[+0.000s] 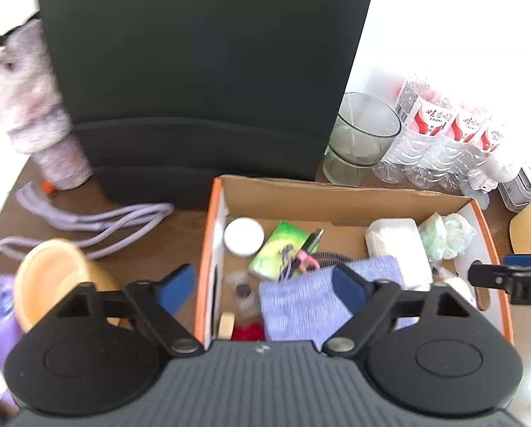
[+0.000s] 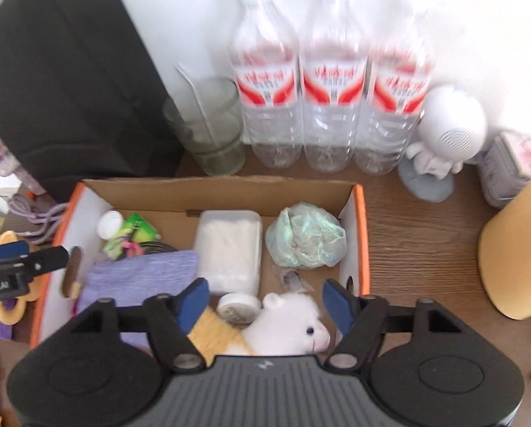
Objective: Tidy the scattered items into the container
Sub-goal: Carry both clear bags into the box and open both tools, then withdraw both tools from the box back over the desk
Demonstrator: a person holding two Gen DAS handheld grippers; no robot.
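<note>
Left gripper [image 1: 262, 286]: jaws wide, nothing between them, over the near left wall of the orange-edged cardboard box [image 1: 336, 197].
Right gripper [image 2: 265, 302]: jaws wide, empty, over the box's near right part.
Box contents, near to far: white plush toy with yellow body [image 2: 287, 323], just under the right gripper; folded lilac ribbed cloth [image 1: 301, 302]; white round lid [image 1: 243, 236]; green packet [image 1: 278, 249]; white plastic tub [image 2: 230, 249]; crumpled pale green bag [image 2: 306, 236].
Still outside, on the brown wooden surface [image 2: 408, 235] left of the box: yellow bowl [image 1: 52, 277]; lilac cord [image 1: 98, 220].
Step, judged: release into box. Next: reach left for a stray item.
</note>
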